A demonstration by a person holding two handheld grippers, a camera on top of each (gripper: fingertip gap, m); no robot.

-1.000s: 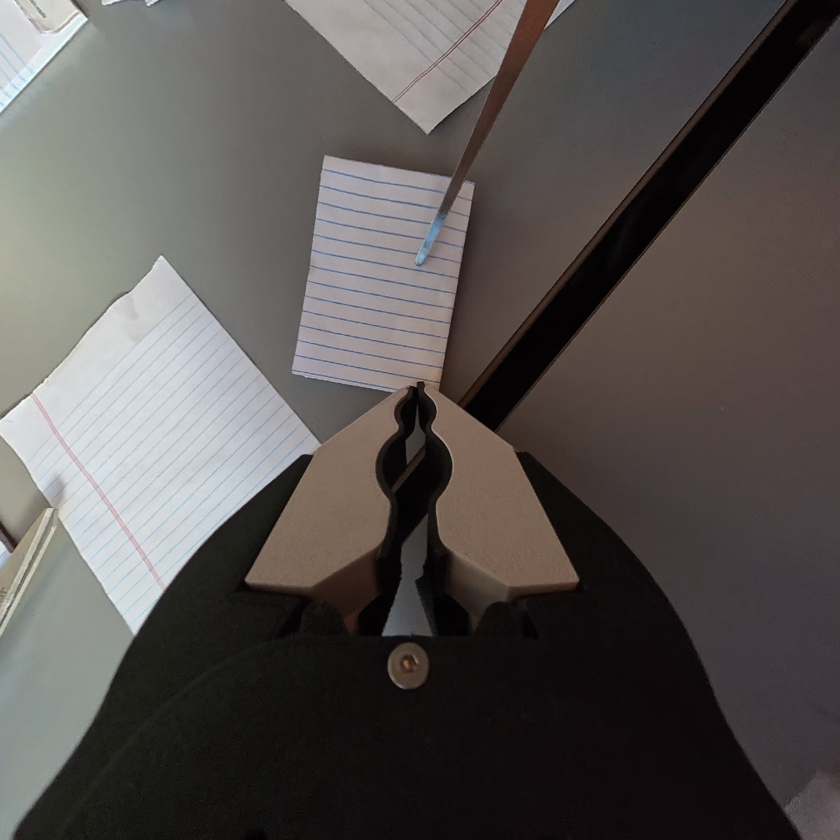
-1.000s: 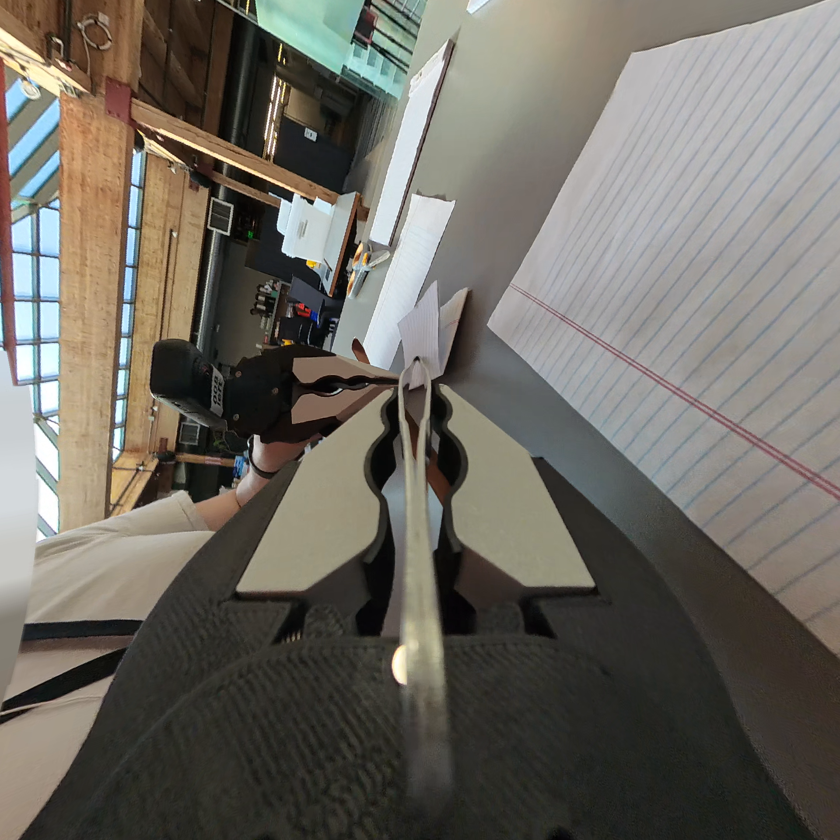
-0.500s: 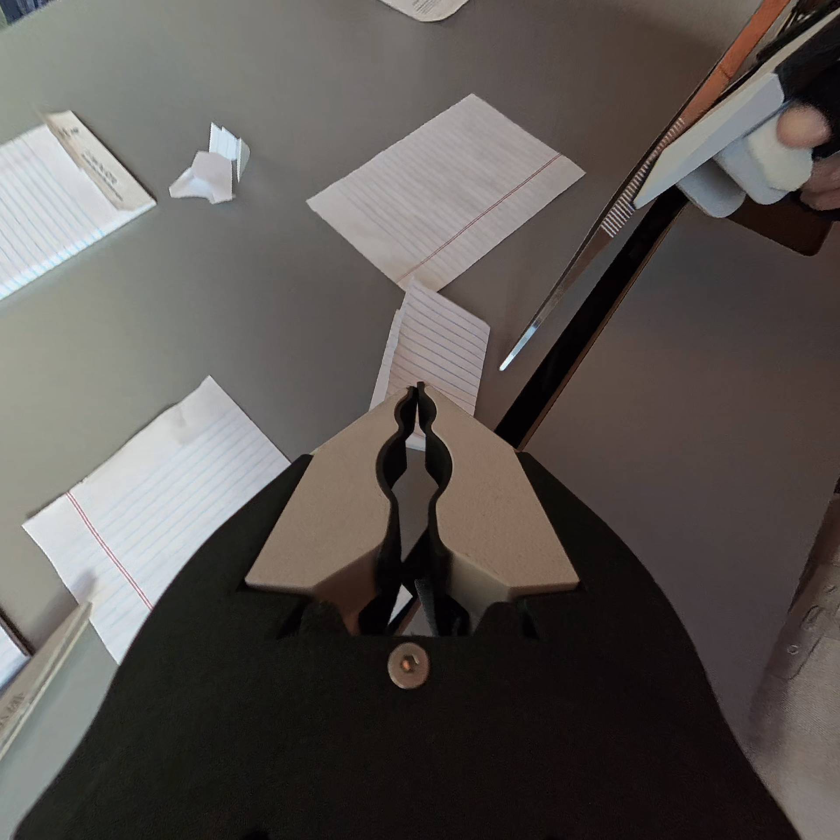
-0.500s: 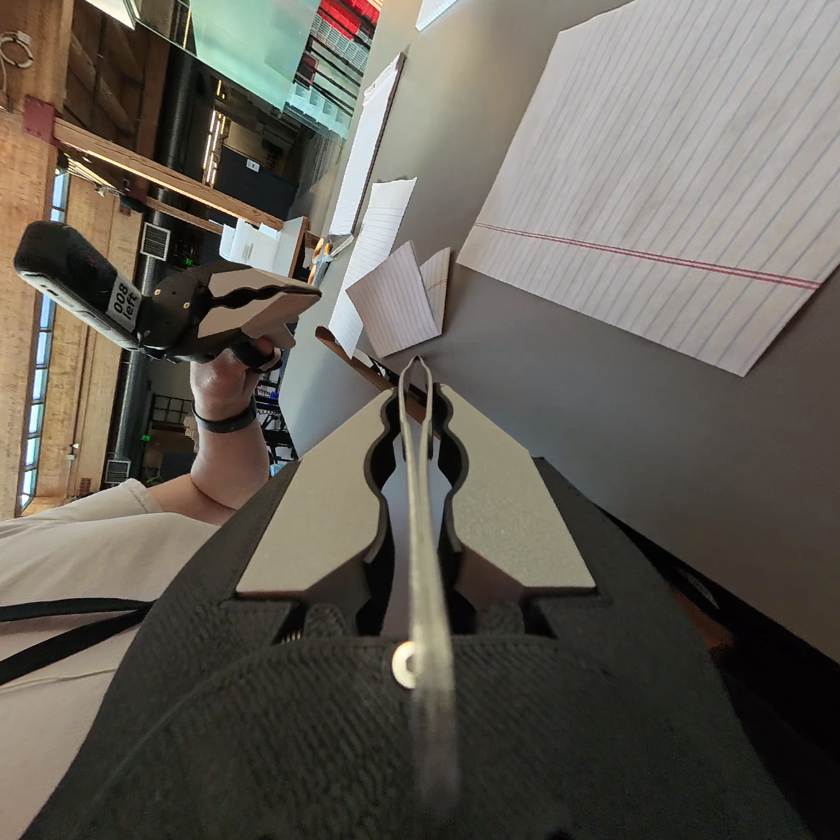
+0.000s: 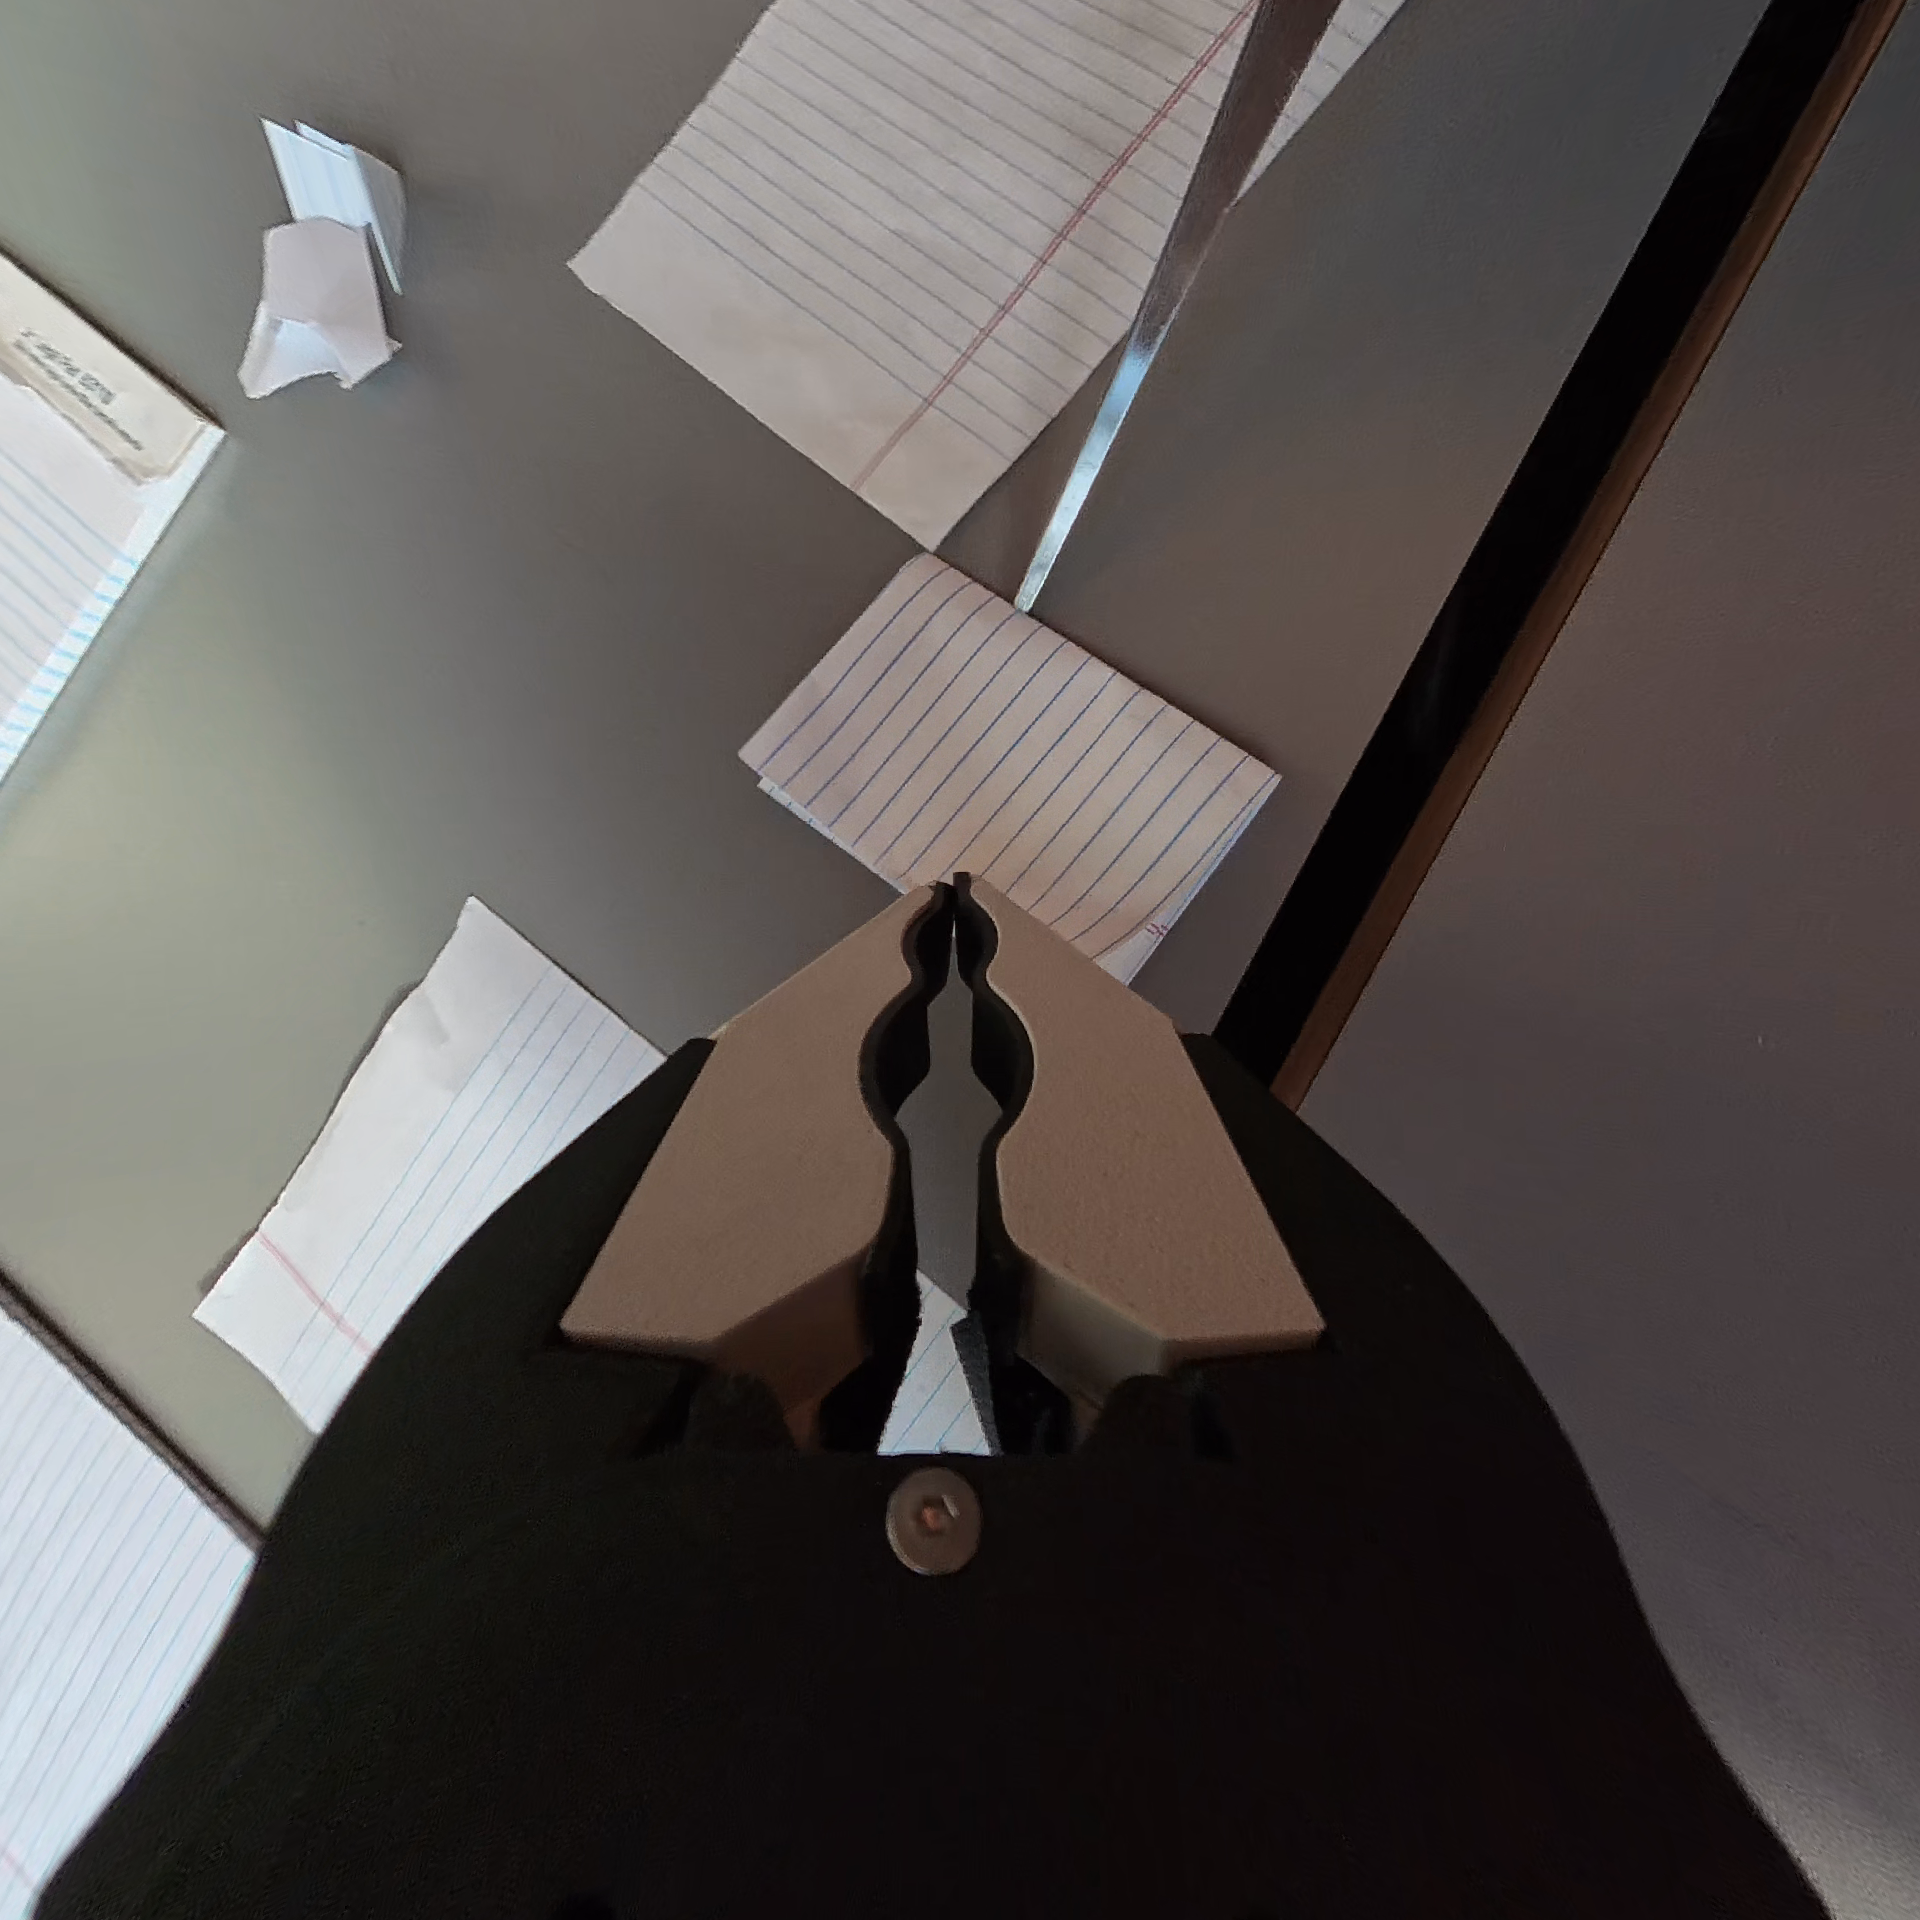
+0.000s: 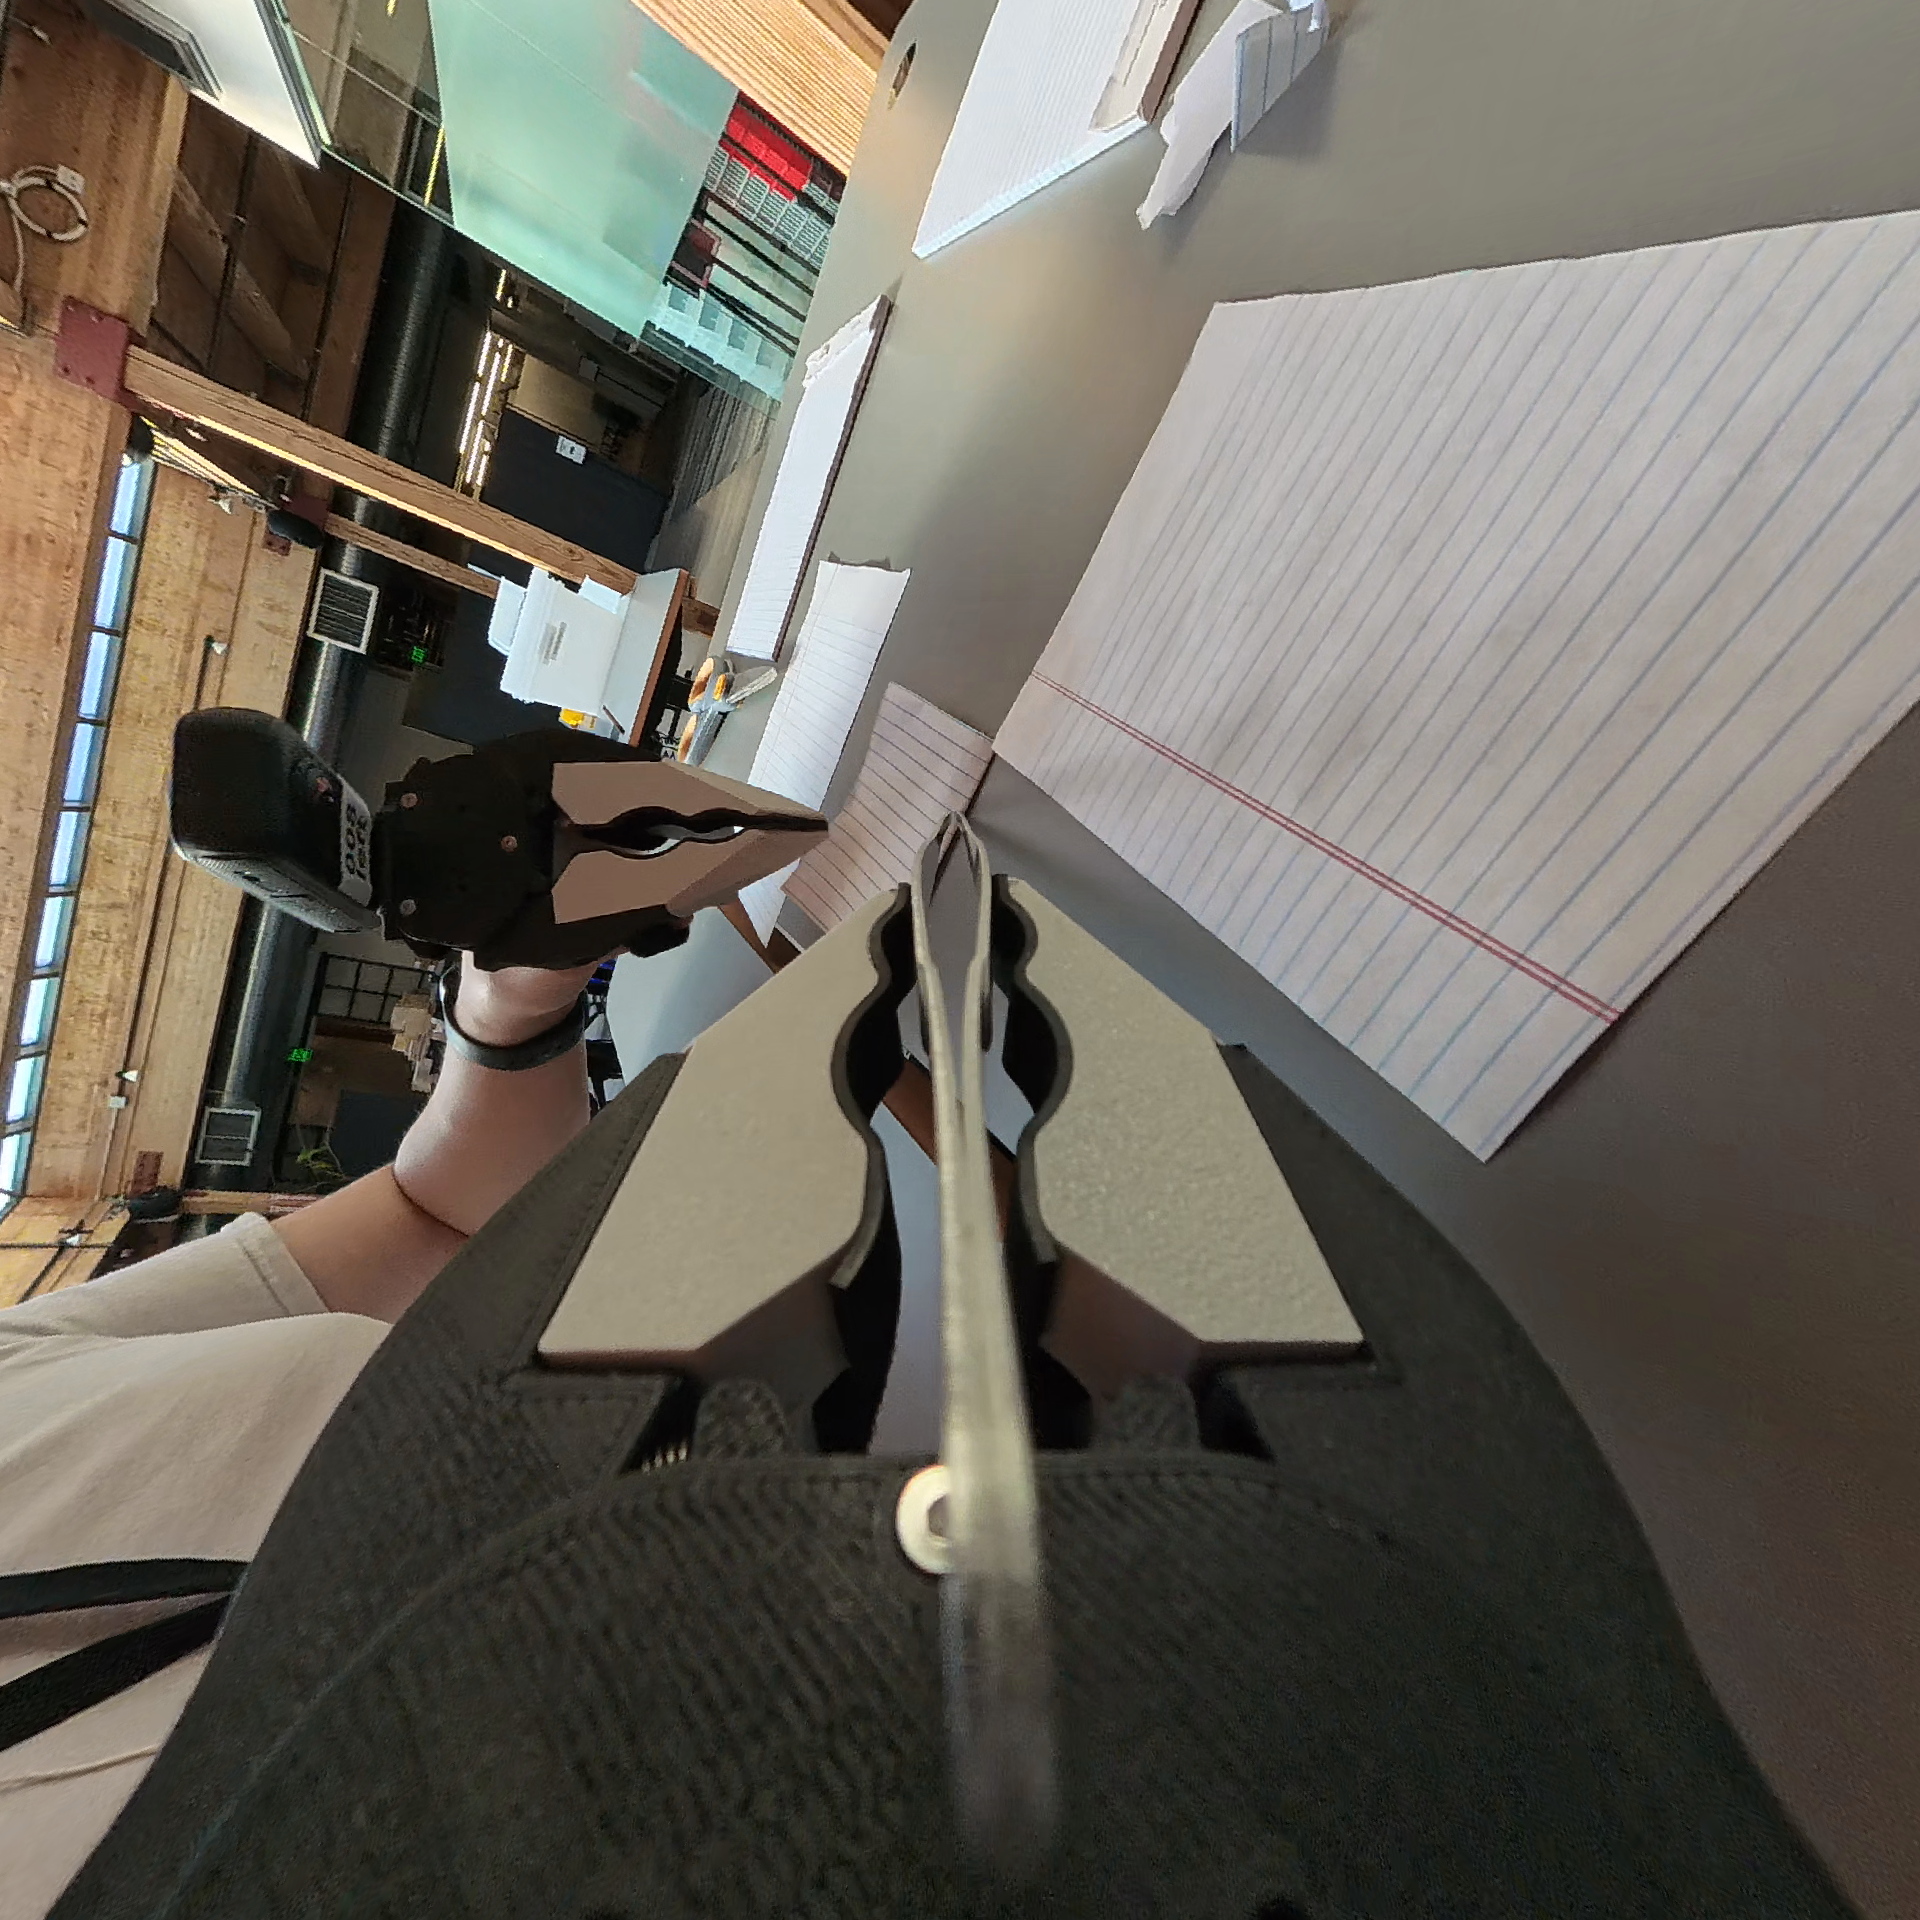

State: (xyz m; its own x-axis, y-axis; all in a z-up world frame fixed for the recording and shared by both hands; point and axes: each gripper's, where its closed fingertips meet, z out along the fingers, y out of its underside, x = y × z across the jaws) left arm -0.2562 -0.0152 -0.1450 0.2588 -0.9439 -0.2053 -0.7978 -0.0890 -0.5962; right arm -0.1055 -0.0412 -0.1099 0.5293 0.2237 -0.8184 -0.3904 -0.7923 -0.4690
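Both fingers of the right gripper are kept pressed on metal tweezers, now brought near the folded paper, while the left gripper is kept closed, empty.

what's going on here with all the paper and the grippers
A person holds a gripper in each hand over a grey table strewn with lined paper. The right gripper is shut on metal tweezers, whose tips sit at the far corner of a folded lined sheet. The left gripper is shut and empty, poised above that sheet's near edge. A crumpled scrap lies farther off.
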